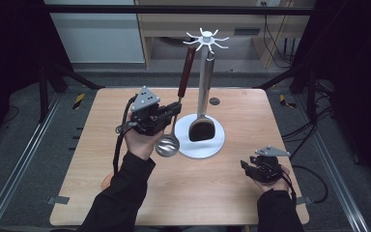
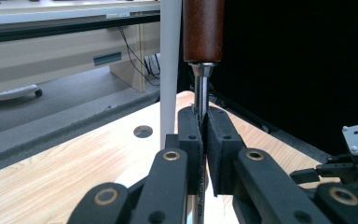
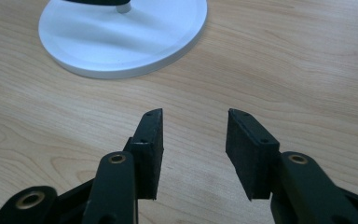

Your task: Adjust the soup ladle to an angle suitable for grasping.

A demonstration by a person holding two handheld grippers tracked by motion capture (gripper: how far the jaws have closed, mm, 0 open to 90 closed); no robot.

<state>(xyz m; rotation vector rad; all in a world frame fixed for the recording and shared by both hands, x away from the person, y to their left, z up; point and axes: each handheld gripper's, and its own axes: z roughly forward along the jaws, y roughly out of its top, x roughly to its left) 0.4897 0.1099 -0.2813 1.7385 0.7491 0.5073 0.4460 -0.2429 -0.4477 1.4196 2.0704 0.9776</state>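
Observation:
A ladle [image 1: 167,146] with a dark red-brown handle [image 2: 203,30] and a steel bowl stands nearly upright left of a white utensil stand [image 1: 200,150]. Its handle top reaches up beside the stand's white hook crown [image 1: 206,38]. My left gripper [image 1: 176,107] is shut on the ladle's thin metal shaft just below the wooden handle, and the pads [image 2: 189,135] press on the shaft from both sides. A black-headed spatula [image 1: 202,129] hangs from the crown over the round base. My right gripper [image 1: 245,166] rests low at the table's right front, open with nothing between its fingers [image 3: 150,140].
The stand's white pole [image 2: 170,70] rises right behind the held ladle. Its round base [image 3: 121,42] lies ahead of the right gripper. A small round hole [image 1: 214,101] sits in the wooden tabletop behind the stand. Dark frame posts flank the table.

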